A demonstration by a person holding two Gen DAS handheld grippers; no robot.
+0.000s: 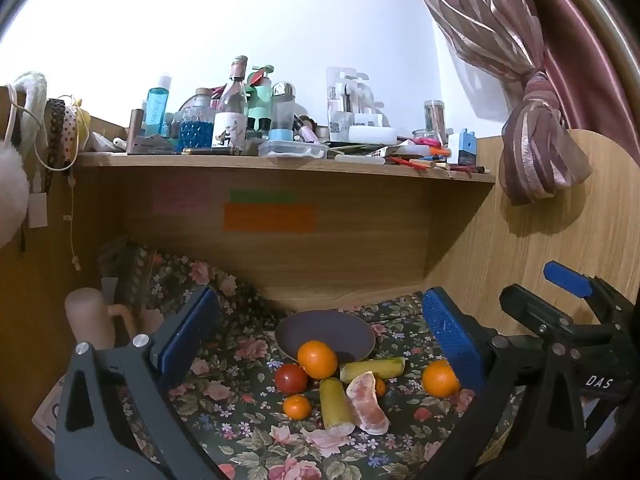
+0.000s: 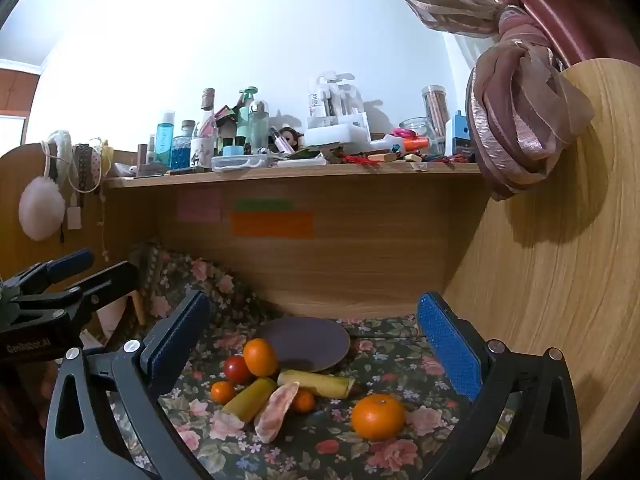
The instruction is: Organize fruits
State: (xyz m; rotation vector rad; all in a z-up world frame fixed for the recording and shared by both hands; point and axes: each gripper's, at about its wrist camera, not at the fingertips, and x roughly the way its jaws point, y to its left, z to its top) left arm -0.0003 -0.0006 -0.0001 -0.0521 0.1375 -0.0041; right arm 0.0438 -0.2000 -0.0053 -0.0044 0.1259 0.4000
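Note:
A dark purple bowl (image 1: 326,330) (image 2: 306,342) stands on the floral cloth near the back. In front of it lie a large orange (image 1: 317,359) (image 2: 260,357), a red tomato (image 1: 291,378) (image 2: 237,369), a small tangerine (image 1: 297,407) (image 2: 222,392), two yellow-green sugarcane pieces (image 1: 335,404) (image 1: 372,369) (image 2: 248,400) (image 2: 316,383) and a peeled pomelo segment (image 1: 367,402) (image 2: 276,410). A second orange (image 1: 440,378) (image 2: 378,416) lies apart to the right. My left gripper (image 1: 320,332) is open and empty above the pile. My right gripper (image 2: 316,334) is open and empty, the right orange just ahead of it.
A wooden shelf (image 1: 280,164) crowded with bottles and boxes overhangs the nook. A wooden side panel (image 2: 560,280) and a tied curtain (image 2: 520,120) are on the right. Pale cups (image 1: 90,316) stand at the left. The other gripper shows at each view's edge (image 1: 568,320) (image 2: 60,296).

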